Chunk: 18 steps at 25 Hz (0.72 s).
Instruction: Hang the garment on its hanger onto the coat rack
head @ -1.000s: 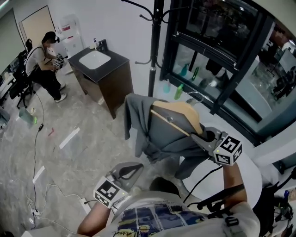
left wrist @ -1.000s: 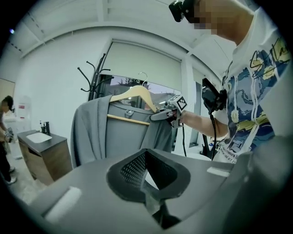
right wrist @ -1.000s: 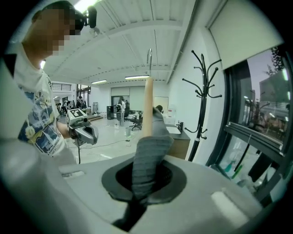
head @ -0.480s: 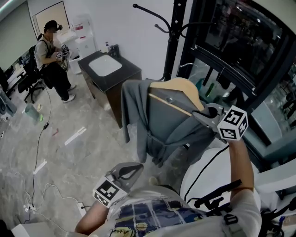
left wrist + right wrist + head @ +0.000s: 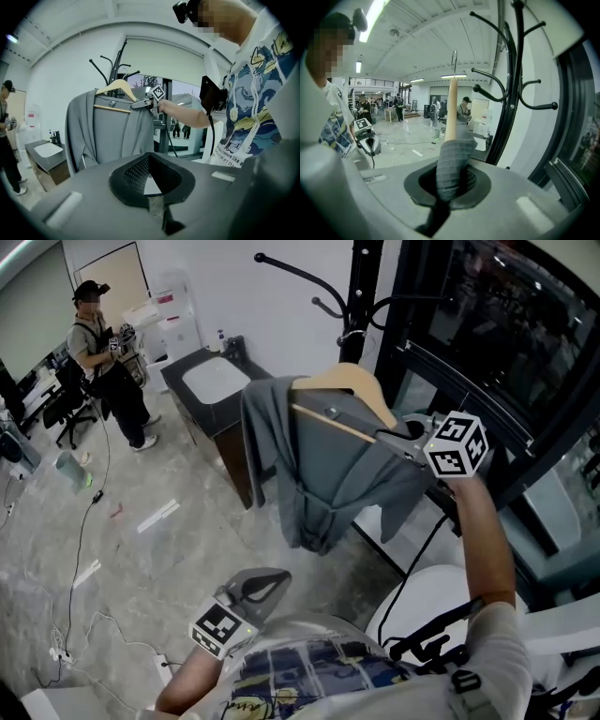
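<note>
A grey garment (image 5: 319, 474) hangs on a wooden hanger (image 5: 352, 385), held up in front of the black coat rack (image 5: 364, 296). My right gripper (image 5: 398, 435) is shut on the garment's right shoulder over the hanger's end. In the right gripper view grey cloth (image 5: 452, 164) fills the jaws. The hanger's wood (image 5: 451, 108) and its metal hook (image 5: 454, 58) rise beside the coat rack's curved arms (image 5: 501, 89). My left gripper (image 5: 272, 579) sits low near my body, shut and empty. In the left gripper view the garment (image 5: 108, 136) hangs ahead of it.
A dark cabinet with a white sink (image 5: 216, 381) stands behind the garment. A person (image 5: 103, 352) stands at the far left. Cables (image 5: 75, 559) lie on the floor. A black-framed glass wall (image 5: 487, 352) runs along the right, and a white round table (image 5: 431, 596) is below my right arm.
My right gripper has lifted the garment and hanger higher and closer to the coat rack's arms. The left gripper has stayed low by my body.
</note>
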Each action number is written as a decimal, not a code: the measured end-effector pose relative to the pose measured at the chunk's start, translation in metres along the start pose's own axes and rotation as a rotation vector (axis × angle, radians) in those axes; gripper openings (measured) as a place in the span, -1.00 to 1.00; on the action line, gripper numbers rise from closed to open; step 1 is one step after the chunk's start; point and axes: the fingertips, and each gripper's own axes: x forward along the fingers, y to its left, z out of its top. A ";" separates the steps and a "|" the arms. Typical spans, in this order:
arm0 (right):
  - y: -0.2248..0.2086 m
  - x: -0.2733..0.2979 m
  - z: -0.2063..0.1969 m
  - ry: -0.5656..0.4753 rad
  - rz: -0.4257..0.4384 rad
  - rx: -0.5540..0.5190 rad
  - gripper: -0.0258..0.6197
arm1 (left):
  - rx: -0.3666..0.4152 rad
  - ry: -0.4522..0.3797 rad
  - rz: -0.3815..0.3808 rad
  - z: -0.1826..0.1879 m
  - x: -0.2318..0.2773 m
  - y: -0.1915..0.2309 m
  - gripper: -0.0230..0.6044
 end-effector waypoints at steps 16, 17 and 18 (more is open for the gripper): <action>-0.088 0.061 -0.044 0.094 -0.010 0.033 -0.90 | -0.048 0.034 0.072 -0.003 0.027 0.030 -0.92; -0.089 0.063 -0.047 0.097 -0.008 0.035 -0.90 | -0.046 0.033 0.074 -0.003 0.027 0.030 -0.92; -0.090 0.065 -0.050 0.099 -0.006 0.038 -0.90 | -0.049 0.036 0.075 -0.003 0.027 0.031 -0.92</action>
